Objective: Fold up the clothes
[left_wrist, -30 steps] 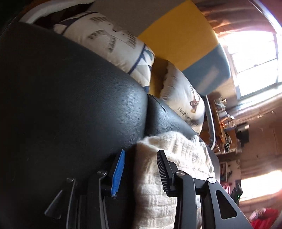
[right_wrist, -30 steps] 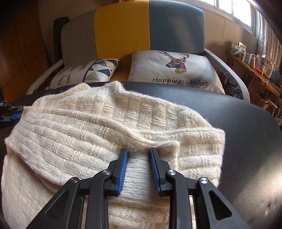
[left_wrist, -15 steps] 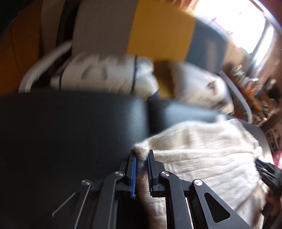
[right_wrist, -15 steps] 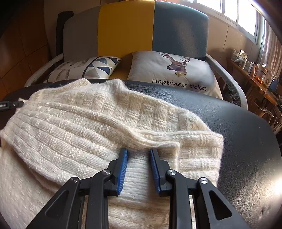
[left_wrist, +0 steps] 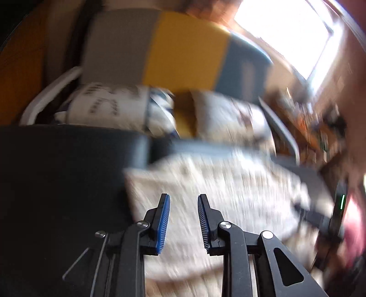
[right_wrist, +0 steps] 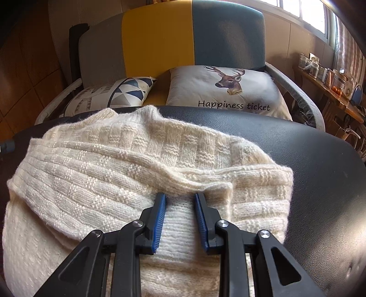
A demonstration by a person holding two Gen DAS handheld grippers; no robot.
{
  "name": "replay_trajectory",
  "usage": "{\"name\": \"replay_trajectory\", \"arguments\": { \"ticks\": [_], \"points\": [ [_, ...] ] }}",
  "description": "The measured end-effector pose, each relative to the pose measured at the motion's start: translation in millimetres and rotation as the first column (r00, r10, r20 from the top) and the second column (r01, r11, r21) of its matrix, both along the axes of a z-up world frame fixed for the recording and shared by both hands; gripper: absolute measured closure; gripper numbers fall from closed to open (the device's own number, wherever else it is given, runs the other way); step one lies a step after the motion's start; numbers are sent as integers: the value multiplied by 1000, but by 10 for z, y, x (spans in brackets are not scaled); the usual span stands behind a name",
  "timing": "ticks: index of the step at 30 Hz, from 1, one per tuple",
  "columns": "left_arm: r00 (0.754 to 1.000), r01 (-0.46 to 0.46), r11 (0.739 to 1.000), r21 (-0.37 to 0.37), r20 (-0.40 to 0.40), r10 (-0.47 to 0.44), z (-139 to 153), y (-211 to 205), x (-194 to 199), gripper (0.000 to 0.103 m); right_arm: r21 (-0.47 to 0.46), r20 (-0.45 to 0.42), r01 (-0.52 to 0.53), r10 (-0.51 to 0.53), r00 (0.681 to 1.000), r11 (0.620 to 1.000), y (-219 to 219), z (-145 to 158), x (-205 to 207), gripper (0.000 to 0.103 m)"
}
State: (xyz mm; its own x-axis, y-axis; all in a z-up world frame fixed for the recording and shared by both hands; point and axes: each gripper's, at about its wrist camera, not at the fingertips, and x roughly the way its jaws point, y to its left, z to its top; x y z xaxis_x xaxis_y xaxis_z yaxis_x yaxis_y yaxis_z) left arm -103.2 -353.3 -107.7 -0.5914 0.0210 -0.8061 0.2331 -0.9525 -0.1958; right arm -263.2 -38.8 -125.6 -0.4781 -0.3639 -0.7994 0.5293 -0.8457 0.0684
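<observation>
Cream knit sweater (right_wrist: 128,164): lies partly folded on a black leather surface (right_wrist: 315,173), which looks like padded upholstery. Basket-weave knit pattern. A folded upper layer crosses the garment from the left side toward the right, its edge forming a ridge just ahead of the right gripper (right_wrist: 179,196). A ribbed band of knit shows beneath that edge, between the gripper fingers.

Right gripper: jaws parted to a narrow gap, blue-lined pads on either side of the ribbed band, tips at the folded edge. Nothing pinched between them; whether the tips press into the cloth cannot be told.

Left gripper (left_wrist: 183,198): jaws parted to a moderate gap, poised over the near left part of the sweater (left_wrist: 217,182). Left wrist view is heavily motion-blurred, so contact with the cloth cannot be told. Nothing is visibly held between its pads.

Surroundings: beyond the black surface stands a sofa (right_wrist: 160,38) with back panels in grey, yellow and blue-grey. On its seat, two cushions side by side: a geometric triangle-print cushion (right_wrist: 109,96) on the left, and a deer-print cushion (right_wrist: 226,89) lettered "Happiness ticket" on the right. A wooden shelf (right_wrist: 331,86) along the right wall carries small jars and boxes; contents not legible. A bright window (right_wrist: 304,13) sits above it.
</observation>
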Motion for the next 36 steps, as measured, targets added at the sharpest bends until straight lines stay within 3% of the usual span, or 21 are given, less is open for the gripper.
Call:
{"name": "replay_trajectory", "arguments": {
  "ticks": [3, 5, 7, 10, 14, 18, 22, 27, 32, 36],
  "points": [
    [998, -27, 998, -63, 52, 30, -274, 35, -9, 75, 10, -5, -9, 10, 1000, 1000, -5, 0, 4, 77],
    [996, -60, 998, -33, 59, 62, -253, -3, -17, 75, 15, -6, -15, 16, 1000, 1000, -6, 3, 6, 78],
    [993, -99, 995, 7, 59, 98, -172, -28, 32, 75, -14, 48, -12, 12, 999, 1000, 63, 78, -10, 77],
    [991, -130, 988, 78, 20, 129, -19, -33, 337, 72, -188, 107, 41, -21, 994, 981, 420, 289, 98, 76],
    [986, -153, 969, 195, -34, 163, 109, -41, 861, 60, -363, 260, 75, 24, 965, 929, 882, 277, 405, 76],
    [983, -165, 949, 270, -33, 180, 81, -12, 1464, 60, -448, 361, 118, 59, 931, 886, 1405, 167, 828, 74],
    [985, -163, 949, 269, -13, 172, -11, 98, 2043, 60, -442, 379, 146, 36, 925, 885, 1902, 99, 1211, 74],
    [988, -148, 956, 252, -3, 154, -43, 255, 2436, 55, -417, 429, 157, 42, 902, 895, 2225, -5, 1551, 74],
    [990, -137, 953, 269, 13, 139, -184, 386, 2646, 52, -374, 498, 143, 68, 865, 916, 2404, -133, 1795, 73],
    [996, -87, 962, 261, 1, 89, -231, 516, 2768, 48, -418, 557, 114, 155, 816, 901, 2477, -189, 1958, 73]
  ]
}}
